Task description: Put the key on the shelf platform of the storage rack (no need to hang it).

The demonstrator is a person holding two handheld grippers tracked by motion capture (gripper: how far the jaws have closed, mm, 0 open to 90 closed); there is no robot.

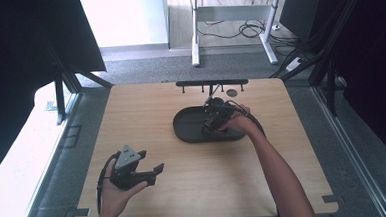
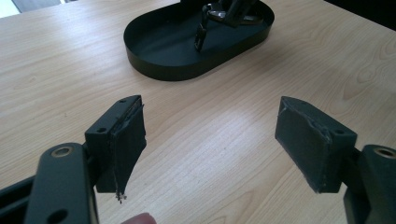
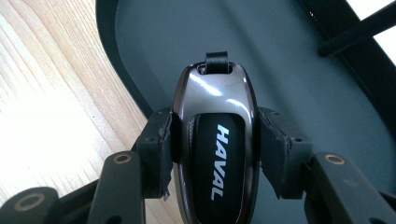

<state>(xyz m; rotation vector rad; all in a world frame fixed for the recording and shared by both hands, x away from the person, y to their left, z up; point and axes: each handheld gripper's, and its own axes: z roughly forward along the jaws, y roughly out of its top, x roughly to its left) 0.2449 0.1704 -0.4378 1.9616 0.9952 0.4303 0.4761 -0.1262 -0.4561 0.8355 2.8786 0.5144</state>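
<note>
A person is working at a light wooden bench with a gripper in each hand. The right gripper is reaching out over a dark oval tray that is sitting near the middle of the bench, slightly toward the far edge. In the right gripper view, its fingers are pressing in on both sides of a glossy dark car key with the word HAVAL in white letters on its face and a short black strap loop at its far end. The key is pointing away from the camera and is hanging over the tray's flat grey floor, close to the tray's rim; whether it is touching the floor cannot be told. In the left gripper view the key is showing as a dark shape hanging down inside the tray beneath the right gripper.

The left gripper is sitting in the person's left hand near the front left part of the bench, well apart from the tray. Its fingers are standing wide apart with nothing between them, just bare wood beneath. A black cable is looping from it around the hand.

A thin black rack with small pegs is standing along the far edge of the bench, just beyond the tray.
</note>
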